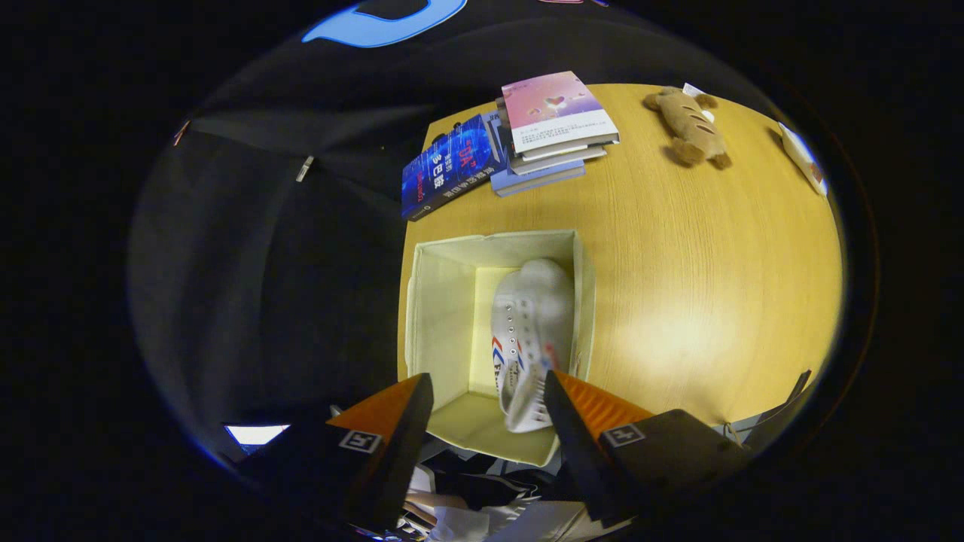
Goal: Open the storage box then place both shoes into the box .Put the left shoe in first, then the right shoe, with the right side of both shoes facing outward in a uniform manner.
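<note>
Wooden table (678, 301) against the booth's black cloth. Open storage box (440, 316) sits at the table's near left edge, lid off. 1 white sneaker (527, 339) lies on its side along the box's right wall, probably leaving room for shoe 2. Gripper (488, 410) hovers above, fingers wide apart, holding nothing. Books (512, 139) at far left corner, plush toy (689, 124) at the far edge.

Clutter on my wooden table (678, 248)

At the far edge I see a stack of books (553, 139) topped by a pink cover, with a blue book (449, 165) lying just beside it near the far corner. A brown plush toy (689, 124) lies well apart along that same far edge, and a small white packet (804, 158) sits beyond it.
</note>
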{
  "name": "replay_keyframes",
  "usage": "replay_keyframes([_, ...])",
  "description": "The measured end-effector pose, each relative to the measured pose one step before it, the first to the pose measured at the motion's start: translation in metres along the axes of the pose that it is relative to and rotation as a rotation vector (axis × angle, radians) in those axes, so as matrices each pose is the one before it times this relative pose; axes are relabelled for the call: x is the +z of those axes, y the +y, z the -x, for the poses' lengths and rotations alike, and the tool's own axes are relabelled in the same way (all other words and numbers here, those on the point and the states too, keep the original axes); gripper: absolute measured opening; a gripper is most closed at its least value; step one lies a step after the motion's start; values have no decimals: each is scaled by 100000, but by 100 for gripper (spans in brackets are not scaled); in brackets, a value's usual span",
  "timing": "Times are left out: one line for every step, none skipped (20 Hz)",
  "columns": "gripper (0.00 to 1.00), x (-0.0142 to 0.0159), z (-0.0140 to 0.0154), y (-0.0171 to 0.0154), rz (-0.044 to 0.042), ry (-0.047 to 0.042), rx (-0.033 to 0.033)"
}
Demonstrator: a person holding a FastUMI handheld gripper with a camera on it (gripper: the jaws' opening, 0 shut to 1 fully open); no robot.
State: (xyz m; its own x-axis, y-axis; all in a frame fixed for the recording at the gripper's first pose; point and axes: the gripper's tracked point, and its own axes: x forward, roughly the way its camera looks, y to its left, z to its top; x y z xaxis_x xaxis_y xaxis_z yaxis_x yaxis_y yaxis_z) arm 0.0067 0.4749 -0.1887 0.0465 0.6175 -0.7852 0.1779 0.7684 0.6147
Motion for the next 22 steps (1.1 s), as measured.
replay_keyframes([96,270,124,-180,1551,-955,-706])
replay_keyframes([97,125,207,5,718,-477,-73])
replay_keyframes([97,-88,163,54,-94,190,428])
replay_keyframes([97,-164,99,-26,-235,222,426])
replay_keyframes([97,-85,128,-44,-393,20,749])
replay_keyframes([97,-176,137,-10,-720,-63,761])
replay_keyframes([97,-184,298,-86,-606,-255,801])
replay_keyframes([97,-126,304,-107,-170,-529,799])
replay_keyframes([97,-33,325,-218,44,-987,730])
replay_keyframes([97,-90,486,-171,253,-1038,1011])
replay_keyframes([97,-23,508,-150,719,-987,1499])
replay_keyframes([97,125,456,-364,1578,-1662,899])
replay_keyframes([97,198,531,-688,2031,-2006,-111])
replay_keyframes([97,379,668,-555,1713,-2996,259])
replay_keyframes([97,435,651,-533,1189,-3395,281])
replay_keyframes([97,342,826,-665,777,-3330,-42])
replay_keyframes([97,351,877,-845,719,-3126,-626])
replay_keyframes([97,387,877,-995,1055,-3303,-1172])
replay_keyframes([97,516,877,-1103,1184,-3711,-1559])
replay_keyframes([97,365,886,-1084,1079,-3432,-1615])
replay_keyframes([97,423,919,-1242,968,-3757,-1937])
replay_keyframes([97,490,672,-1217,1306,-3561,-2027])
